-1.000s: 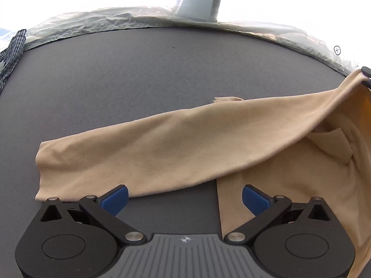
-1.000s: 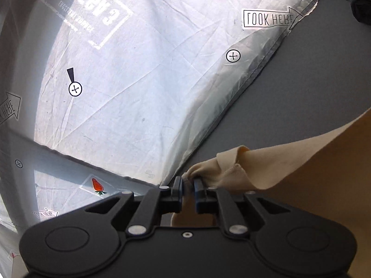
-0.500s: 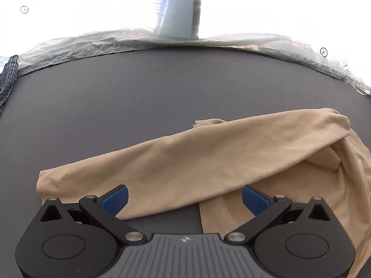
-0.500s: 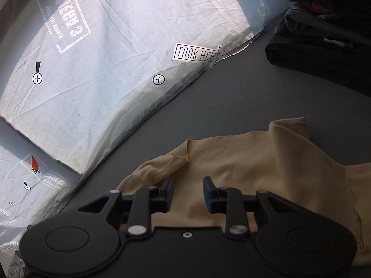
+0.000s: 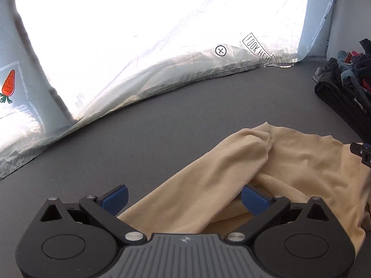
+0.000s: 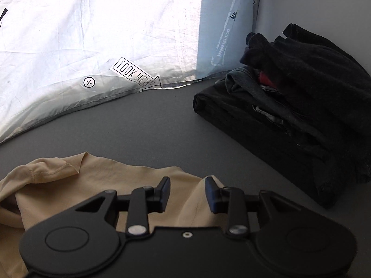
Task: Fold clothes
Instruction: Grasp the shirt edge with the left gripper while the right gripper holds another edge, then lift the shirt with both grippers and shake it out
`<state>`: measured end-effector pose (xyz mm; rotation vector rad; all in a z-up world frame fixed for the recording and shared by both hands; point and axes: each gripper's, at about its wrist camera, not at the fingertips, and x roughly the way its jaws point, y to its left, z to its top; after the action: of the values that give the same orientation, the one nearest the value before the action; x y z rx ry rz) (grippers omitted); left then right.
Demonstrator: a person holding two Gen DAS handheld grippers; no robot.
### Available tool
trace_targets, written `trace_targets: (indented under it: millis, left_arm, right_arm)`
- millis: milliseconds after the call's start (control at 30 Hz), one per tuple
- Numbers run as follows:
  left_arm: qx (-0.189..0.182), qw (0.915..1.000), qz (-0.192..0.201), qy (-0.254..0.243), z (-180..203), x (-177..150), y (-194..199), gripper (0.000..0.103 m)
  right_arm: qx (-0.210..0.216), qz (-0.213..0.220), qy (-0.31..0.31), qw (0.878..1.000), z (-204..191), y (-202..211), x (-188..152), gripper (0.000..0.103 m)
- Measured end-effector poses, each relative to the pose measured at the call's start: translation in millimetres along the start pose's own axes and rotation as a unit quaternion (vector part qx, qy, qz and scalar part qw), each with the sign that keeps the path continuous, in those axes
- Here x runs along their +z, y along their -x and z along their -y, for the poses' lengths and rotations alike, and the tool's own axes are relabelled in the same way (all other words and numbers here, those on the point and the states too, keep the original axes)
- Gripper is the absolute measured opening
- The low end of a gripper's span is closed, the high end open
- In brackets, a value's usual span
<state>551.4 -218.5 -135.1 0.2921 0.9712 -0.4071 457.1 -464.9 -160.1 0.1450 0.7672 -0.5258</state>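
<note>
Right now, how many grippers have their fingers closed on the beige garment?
0. The left gripper is open, its blue-padded fingers straddling the folded beige knit garment. The right gripper is open over the garment's far edge, near the pile of dark clothes.

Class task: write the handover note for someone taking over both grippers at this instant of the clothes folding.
Left gripper: open, holding nothing, hovering low over the beige garment.
Right gripper: open, empty, above the same garment's far edge.
Garment lies loose on the grey table, one sleeve laid across the body, still rumpled.
Dark clothes pile sits at the right.
Done: sleeve folded in.
Left: smooth it, finish the folds.
</note>
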Motion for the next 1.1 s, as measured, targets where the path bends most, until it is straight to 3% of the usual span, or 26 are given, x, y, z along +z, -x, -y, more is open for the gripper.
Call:
trace_targets:
  millis: [267, 367, 500, 533, 567, 633, 700, 733, 833, 933, 1033, 1100]
  left_arm:
    - [-0.042, 0.9959, -0.004, -0.080, 41.7, 34.4, -42.3, 0.097]
    - [-0.057, 0.9928, -0.009, -0.105, 53.9, 38.9, -55.1, 0.097]
    - [-0.048, 0.9884, -0.017, -0.143, 65.1, 38.5, -70.8, 0.097]
    - [-0.046, 0.9880, -0.022, -0.146, 65.1, 37.7, -76.0, 0.092]
    - [-0.047, 0.9883, -0.027, -0.142, 63.6, 36.6, -80.7, 0.079]
    - [-0.043, 0.9913, -0.036, -0.119, 56.8, 34.0, -89.7, 0.060]
    - [-0.034, 0.9963, -0.030, -0.074, 43.1, 33.4, -87.9, 0.036]
    - [-0.025, 0.9981, -0.026, -0.050, 35.6, 33.4, -85.9, 0.011]
    - [-0.032, 0.9993, 0.011, 0.016, 8.4, 35.4, -59.7, 0.011]
    - [-0.025, 0.9959, 0.072, 0.047, -15.9, 37.4, -7.0, 0.011]
    - [-0.017, 0.9863, 0.144, 0.079, -41.1, 35.5, 65.9, 0.010]
    - [-0.006, 0.9744, 0.201, 0.100, -55.4, 29.5, 128.2, 0.010]
  right_arm:
    - [-0.034, -0.044, 0.006, 0.998, 11.7, -29.6, -7.3, 0.040]
    - [-0.033, -0.050, 0.006, 0.998, 15.7, -34.7, -10.7, 0.052]
    - [-0.014, -0.049, 0.003, 0.999, 20.4, -38.2, -12.9, 0.066]
    - [-0.002, -0.052, -0.003, 0.999, 22.5, -39.9, -12.9, 0.067]
    - [0.013, -0.054, -0.011, 0.998, 24.9, -41.9, -12.8, 0.068]
    - [0.047, -0.055, -0.010, 0.997, 26.6, -42.2, -11.5, 0.055]
    - [0.084, -0.055, 0.002, 0.995, 25.1, -40.7, -9.6, 0.013]
    - [0.089, -0.042, 0.011, 0.995, 21.6, -33.6, -7.9, 0.013]
    - [0.078, 0.015, 0.034, 0.996, 10.9, -4.7, -2.1, 0.011]
    - [0.067, 0.073, 0.056, 0.994, 0.2, 24.2, 3.8, 0.010]
    - [0.058, 0.162, 0.103, 0.980, -13.1, 72.2, 15.5, 0.009]
    - [0.064, 0.223, 0.110, 0.966, -16.9, 112.8, 25.6, 0.009]
